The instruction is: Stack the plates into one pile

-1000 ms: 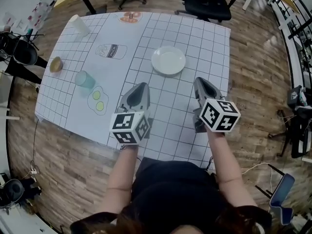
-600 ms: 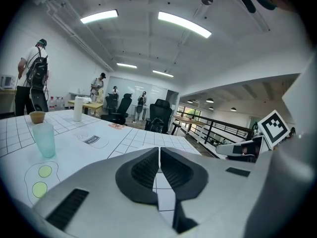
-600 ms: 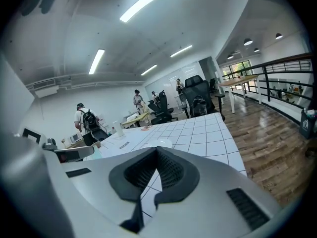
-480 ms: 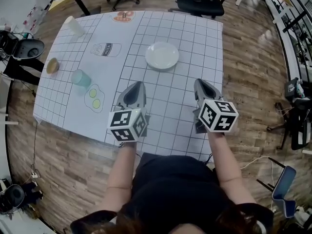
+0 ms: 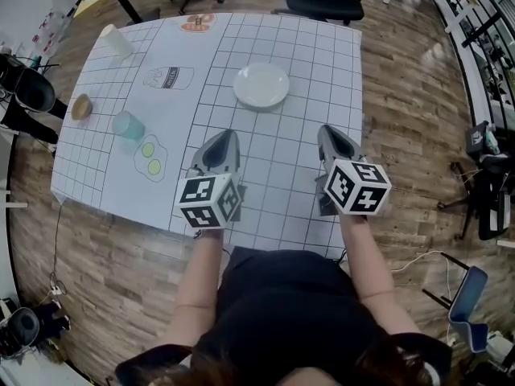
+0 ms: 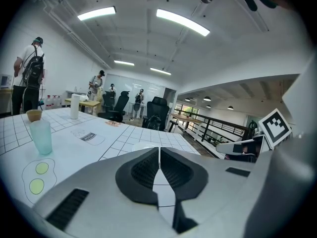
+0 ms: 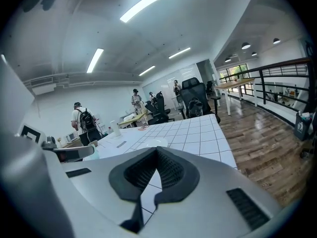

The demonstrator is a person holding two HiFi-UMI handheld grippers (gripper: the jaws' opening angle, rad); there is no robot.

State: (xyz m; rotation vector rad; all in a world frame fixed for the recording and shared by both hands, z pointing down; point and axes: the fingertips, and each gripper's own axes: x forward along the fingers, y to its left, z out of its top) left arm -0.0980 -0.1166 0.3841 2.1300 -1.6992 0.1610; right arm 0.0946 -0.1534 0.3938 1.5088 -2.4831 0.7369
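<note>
L gripper [image 5: 226, 137]: jaws pinched together, nothing btwn them. R gripper [image 5: 327, 133]: same, closed & empty. Both sit over the near part of the gridded table [image 5: 330, 63]. White plate [image 5: 261, 85] lies ahead, btwn the two and apart from both, nothing on it; single or stack, can't tell. Further left: teal cup [image 5: 128, 125], brown bowl [image 5: 81, 107], white cup [image 5: 115, 40]; contents unreadable.

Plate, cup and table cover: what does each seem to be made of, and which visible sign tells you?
Plate: likely glazed ceramic or melamine; plain white, smooth, faint sheen.
Cup: probably plastic; pale green, translucent, frosted look.
Table cover: paper or vinyl sheet; thin, flat, matte, with printed grid and pictures.
</note>
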